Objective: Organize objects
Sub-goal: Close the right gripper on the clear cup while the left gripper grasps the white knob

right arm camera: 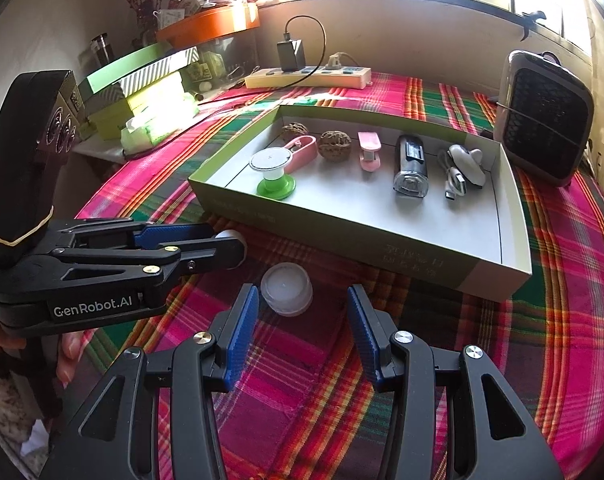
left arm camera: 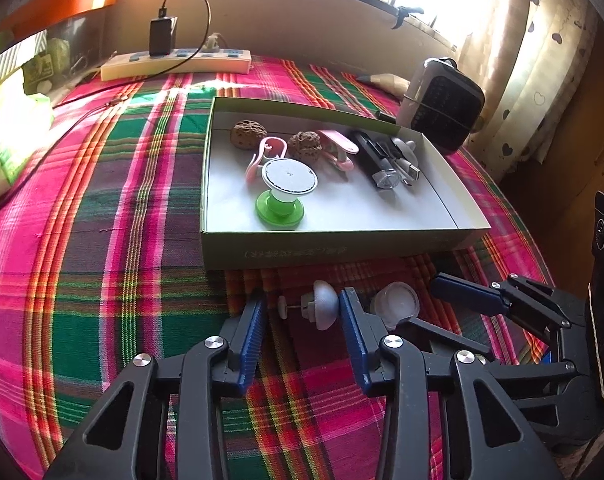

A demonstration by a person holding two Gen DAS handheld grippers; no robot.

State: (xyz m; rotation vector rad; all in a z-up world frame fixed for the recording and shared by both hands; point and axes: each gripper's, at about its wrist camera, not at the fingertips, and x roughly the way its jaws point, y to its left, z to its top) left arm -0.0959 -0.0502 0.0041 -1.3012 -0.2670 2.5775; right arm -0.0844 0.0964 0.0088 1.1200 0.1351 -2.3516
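Observation:
A shallow green-and-white box (left arm camera: 334, 242) (right arm camera: 382, 240) on the plaid cloth holds two walnuts (left arm camera: 247, 134), pink clips (left arm camera: 261, 156), a round white disc on a green base (left arm camera: 285, 188) (right arm camera: 271, 174), a black clear-ended device (left arm camera: 378, 160) (right arm camera: 410, 164) and a white cable (right arm camera: 460, 170). In front of the box lie a small white dome piece with a pin (left arm camera: 316, 308) and a clear round cap (left arm camera: 396, 304) (right arm camera: 286, 288). My left gripper (left arm camera: 304, 308) (right arm camera: 225, 248) is open, its fingers on either side of the dome piece. My right gripper (right arm camera: 302, 304) (left arm camera: 442, 286) is open, just short of the clear cap.
A power strip with a black charger (left arm camera: 177, 62) (right arm camera: 308, 76) lies at the back. A black-and-silver fan heater (left arm camera: 442, 108) (right arm camera: 544, 116) stands behind the box at the right. Green boxes and tissue (right arm camera: 149, 112) sit at the left edge.

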